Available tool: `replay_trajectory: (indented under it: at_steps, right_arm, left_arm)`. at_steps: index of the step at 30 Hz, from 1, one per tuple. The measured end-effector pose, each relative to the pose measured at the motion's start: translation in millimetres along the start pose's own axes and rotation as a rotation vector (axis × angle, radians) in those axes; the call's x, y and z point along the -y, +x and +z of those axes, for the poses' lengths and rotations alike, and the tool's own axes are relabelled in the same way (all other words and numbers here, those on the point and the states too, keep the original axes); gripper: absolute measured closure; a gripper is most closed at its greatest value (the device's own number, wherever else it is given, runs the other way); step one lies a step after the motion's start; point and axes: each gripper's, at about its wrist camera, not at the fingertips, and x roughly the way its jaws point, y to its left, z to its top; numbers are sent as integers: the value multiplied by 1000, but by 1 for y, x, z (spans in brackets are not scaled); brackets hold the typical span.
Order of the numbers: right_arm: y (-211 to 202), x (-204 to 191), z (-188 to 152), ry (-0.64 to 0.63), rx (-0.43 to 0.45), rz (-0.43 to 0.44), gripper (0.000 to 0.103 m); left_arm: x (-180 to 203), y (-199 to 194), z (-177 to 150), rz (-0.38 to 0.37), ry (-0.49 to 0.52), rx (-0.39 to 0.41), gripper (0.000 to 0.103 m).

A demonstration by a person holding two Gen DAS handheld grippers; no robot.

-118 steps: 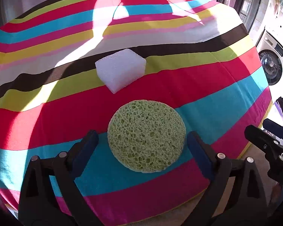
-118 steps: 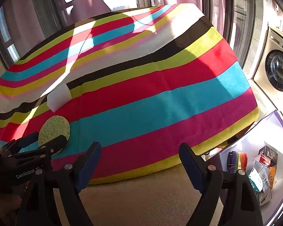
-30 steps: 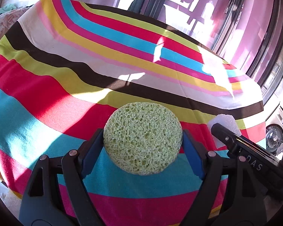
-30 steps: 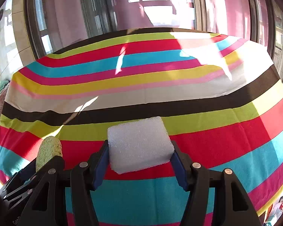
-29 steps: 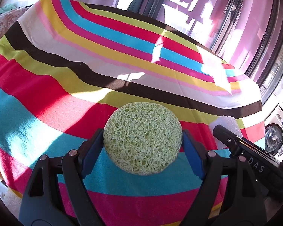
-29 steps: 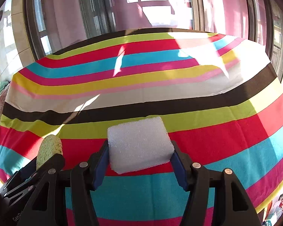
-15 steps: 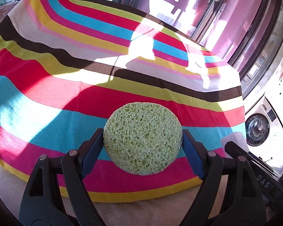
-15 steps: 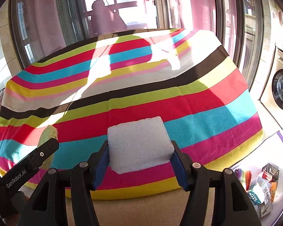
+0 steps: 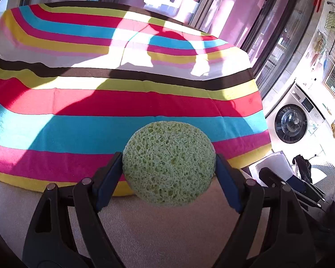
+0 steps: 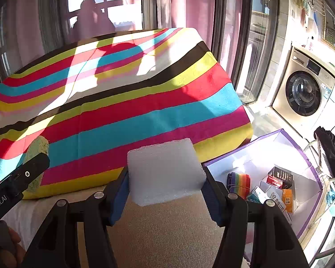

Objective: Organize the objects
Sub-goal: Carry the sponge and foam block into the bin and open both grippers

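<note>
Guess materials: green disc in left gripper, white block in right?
Green disc: looks like cellulose sponge, matte, with irregular open pores all over its face. White block: probably closed-cell packing foam or a melamine sponge; fine, even, faintly pebbled surface, crisp edges, no large pores. The pictures can't settle which.
</note>
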Motion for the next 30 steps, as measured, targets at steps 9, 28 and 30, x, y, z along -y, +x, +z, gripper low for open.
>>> replay_trajectory:
  at_steps: [9,28,30]
  right_arm:
    - [-17,46,-24,52,-15,-69,42]
    - [-25,153,-59,229,-67,-208,42]
    - [-26,165,-62,243,-73,-223,42]
  left_arm:
    - [52,1,-19,-43,118,-66,20]
    - [164,20,-55,-257,334,-200,20]
    - [178,24,-60,-286,358,-216,20]
